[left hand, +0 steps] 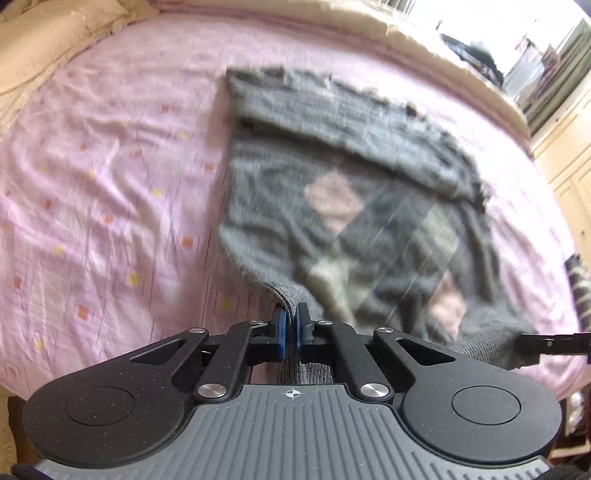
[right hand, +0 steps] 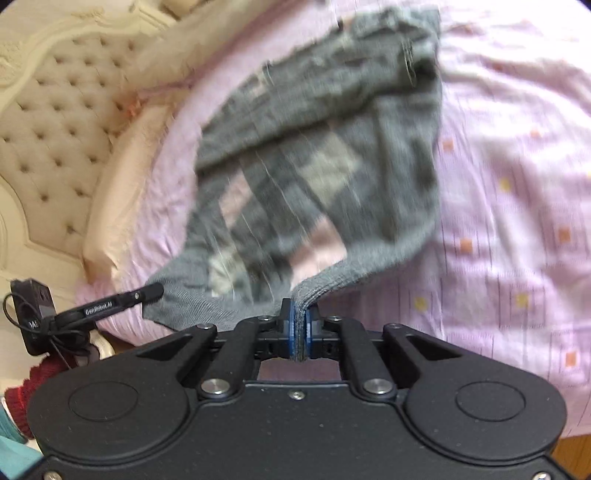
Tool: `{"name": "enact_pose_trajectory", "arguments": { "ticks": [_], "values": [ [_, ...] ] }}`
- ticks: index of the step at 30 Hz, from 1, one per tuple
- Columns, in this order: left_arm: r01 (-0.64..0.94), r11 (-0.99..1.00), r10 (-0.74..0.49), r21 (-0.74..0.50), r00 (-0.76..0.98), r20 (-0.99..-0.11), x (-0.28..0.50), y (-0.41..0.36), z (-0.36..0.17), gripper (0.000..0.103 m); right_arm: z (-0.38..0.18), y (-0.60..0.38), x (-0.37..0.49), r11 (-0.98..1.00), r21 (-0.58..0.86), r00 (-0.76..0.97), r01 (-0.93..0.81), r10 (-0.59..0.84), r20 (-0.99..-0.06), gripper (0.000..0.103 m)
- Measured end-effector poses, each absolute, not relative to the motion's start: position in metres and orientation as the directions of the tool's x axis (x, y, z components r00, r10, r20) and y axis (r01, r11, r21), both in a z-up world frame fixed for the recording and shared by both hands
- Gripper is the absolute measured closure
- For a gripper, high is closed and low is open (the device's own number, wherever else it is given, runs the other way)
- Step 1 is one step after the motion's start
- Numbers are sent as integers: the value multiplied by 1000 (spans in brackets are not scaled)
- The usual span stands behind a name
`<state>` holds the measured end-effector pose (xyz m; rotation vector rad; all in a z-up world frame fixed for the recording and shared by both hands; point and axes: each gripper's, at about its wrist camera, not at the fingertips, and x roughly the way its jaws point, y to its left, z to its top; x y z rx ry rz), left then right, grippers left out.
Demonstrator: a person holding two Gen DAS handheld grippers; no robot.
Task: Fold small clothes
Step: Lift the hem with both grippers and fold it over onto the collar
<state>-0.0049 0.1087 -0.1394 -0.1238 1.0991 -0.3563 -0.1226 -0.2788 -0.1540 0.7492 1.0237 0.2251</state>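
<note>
A small grey knit sweater (left hand: 369, 206) with pink and pale diamond patches lies on the pink bedsheet (left hand: 103, 177), its sleeves laid across the upper part. My left gripper (left hand: 291, 317) is shut on the ribbed hem at the near left corner. My right gripper (right hand: 300, 315) is shut on the ribbed hem at the other near corner of the sweater (right hand: 317, 155). Each gripper shows in the other's view: the right one at the far right of the left wrist view (left hand: 521, 341), the left one at the left of the right wrist view (right hand: 157, 290). The hem is lifted off the bed; both views are motion-blurred.
A beige tufted headboard (right hand: 48, 140) and a beige pillow (right hand: 118, 199) are at the left of the right wrist view. A beige blanket edge (left hand: 369, 26) borders the far side of the bed. Cream cabinets (left hand: 569, 147) and clutter stand at the right.
</note>
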Motion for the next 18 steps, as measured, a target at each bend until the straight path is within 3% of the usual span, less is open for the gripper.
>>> {"name": "enact_pose_trajectory", "arguments": {
  "ticks": [10, 18],
  "values": [
    [222, 920, -392, -324, 561, -729, 83, 96, -67, 99, -92, -321, -48, 715, 680, 732, 165, 373, -570, 91],
    [265, 908, -419, -326, 602, -680, 185, 63, -57, 99, -90, -348, 53, 720, 655, 765, 231, 282, -580, 91]
  ]
}}
